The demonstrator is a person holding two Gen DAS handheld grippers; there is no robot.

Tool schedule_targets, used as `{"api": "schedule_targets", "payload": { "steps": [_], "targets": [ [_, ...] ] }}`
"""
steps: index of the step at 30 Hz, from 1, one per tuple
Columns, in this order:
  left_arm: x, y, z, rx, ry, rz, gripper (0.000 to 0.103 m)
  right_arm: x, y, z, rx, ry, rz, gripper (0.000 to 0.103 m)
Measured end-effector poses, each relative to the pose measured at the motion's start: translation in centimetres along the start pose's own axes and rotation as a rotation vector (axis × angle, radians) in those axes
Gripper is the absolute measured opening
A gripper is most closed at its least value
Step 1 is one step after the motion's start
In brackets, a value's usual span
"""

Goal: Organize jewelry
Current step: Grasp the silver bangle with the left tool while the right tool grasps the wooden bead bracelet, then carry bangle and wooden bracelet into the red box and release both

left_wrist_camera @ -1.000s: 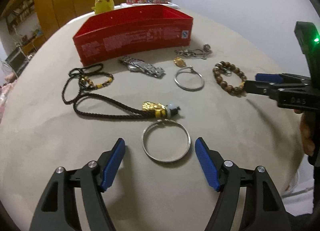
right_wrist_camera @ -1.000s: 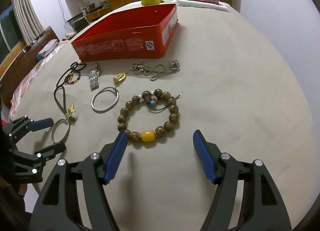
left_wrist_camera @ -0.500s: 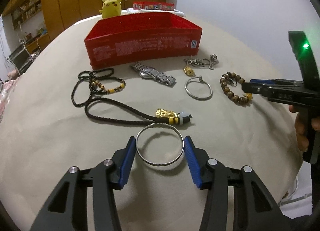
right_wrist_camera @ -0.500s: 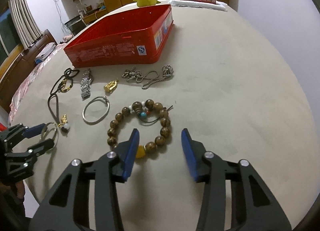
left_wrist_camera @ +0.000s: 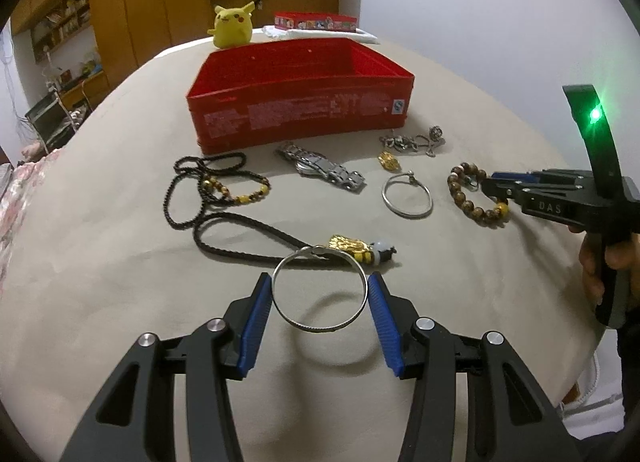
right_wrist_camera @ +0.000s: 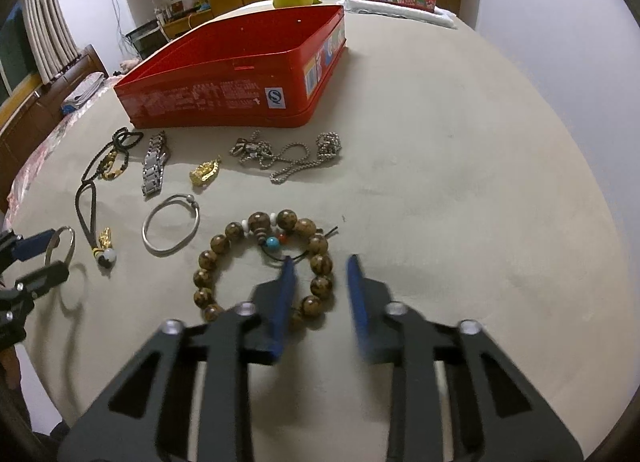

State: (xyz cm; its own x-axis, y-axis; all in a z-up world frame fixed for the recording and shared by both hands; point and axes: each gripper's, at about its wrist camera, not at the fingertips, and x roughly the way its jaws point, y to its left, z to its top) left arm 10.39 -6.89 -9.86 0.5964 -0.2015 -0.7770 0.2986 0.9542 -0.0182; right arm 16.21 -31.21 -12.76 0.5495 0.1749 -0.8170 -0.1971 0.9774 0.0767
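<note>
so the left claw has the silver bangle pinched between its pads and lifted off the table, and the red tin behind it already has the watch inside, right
Not quite: the watch is not in the red tin. It lies on the table in front of the tin, as the left wrist view shows, and the part of the tin's inside that shows there is bare. The rest holds: the left claw has the silver bangle pinched and raised above its shadow.

Thin polished silver metal bangle [left_wrist_camera: 319, 293] gleams against ribbed blue rubbery gripper pads [left_wrist_camera: 256, 316]; glossy brown wooden bead bracelet [right_wrist_camera: 264, 262] shines; matt beige cloth table cover [right_wrist_camera: 440, 182] looks faintly napped; glossy red printed tin box [left_wrist_camera: 300, 102].
</note>
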Motion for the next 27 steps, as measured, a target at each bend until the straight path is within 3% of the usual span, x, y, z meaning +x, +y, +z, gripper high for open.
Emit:
{"api": "schedule_targets", "payload": {
  "steps": [10, 27],
  "targets": [
    [-2.1, 1.0, 1.2, -0.009, -0.05, 0.015, 0.049, -3.3, -0.3, 0.5, 0.035, -0.057, 0.066, 0.01],
    [-4.0, 1.8, 1.8, -0.011, -0.088, 0.026, 0.049, -7.6, 1.4, 2.1, -0.012, -0.141, 0.083, 0.01]
  ]
}}
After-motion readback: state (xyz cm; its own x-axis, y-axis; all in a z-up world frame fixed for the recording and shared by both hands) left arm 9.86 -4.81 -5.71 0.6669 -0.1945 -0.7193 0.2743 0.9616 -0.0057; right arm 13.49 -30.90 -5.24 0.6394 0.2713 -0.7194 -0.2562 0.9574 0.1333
